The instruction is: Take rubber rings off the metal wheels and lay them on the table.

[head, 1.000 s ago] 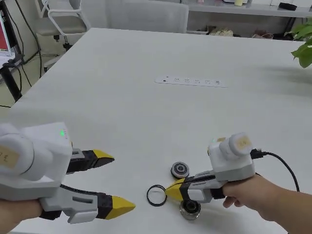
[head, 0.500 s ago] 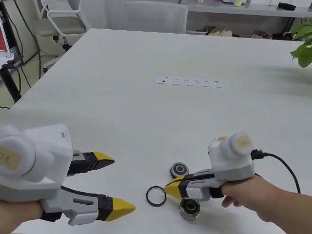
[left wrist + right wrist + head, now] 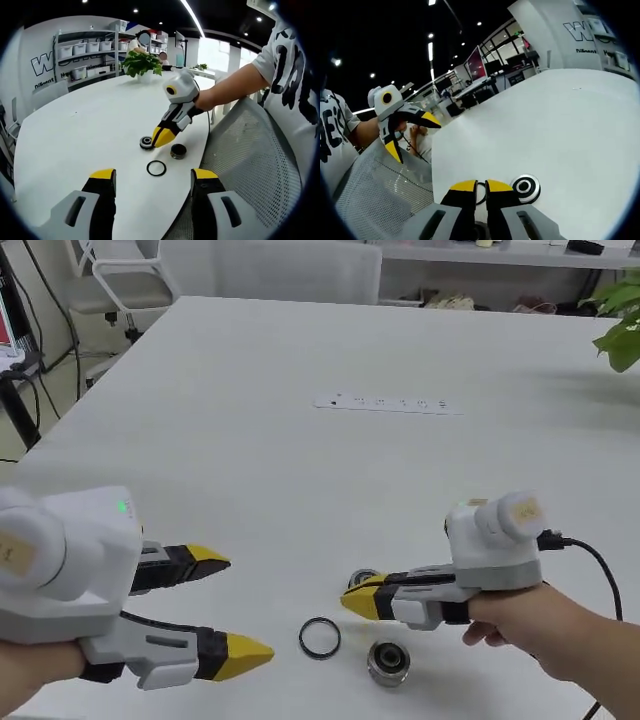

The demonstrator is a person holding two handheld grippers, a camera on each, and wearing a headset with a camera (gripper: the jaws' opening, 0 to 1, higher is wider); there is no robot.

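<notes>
A loose black rubber ring (image 3: 320, 637) lies flat on the white table (image 3: 300, 460); in the left gripper view the ring (image 3: 156, 168) sits just ahead of my jaws. A bare metal wheel (image 3: 388, 662) stands to its right. A second wheel (image 3: 525, 186) with a dark rim sits farther back, partly hidden behind my right gripper (image 3: 358, 601), which hovers shut and empty just above the table. My left gripper (image 3: 228, 605) is open at the lower left, a short way from the ring, with nothing between its yellow-tipped jaws.
A white power strip (image 3: 388, 404) lies mid-table. A black cable (image 3: 590, 575) trails from the right gripper. An office chair (image 3: 130, 280) stands beyond the far left corner and a plant (image 3: 620, 330) at the right edge.
My right gripper has drawn back up and to the right, away from the ring it was touching. The ring and the wheels stay put. The left gripper has barely moved.
</notes>
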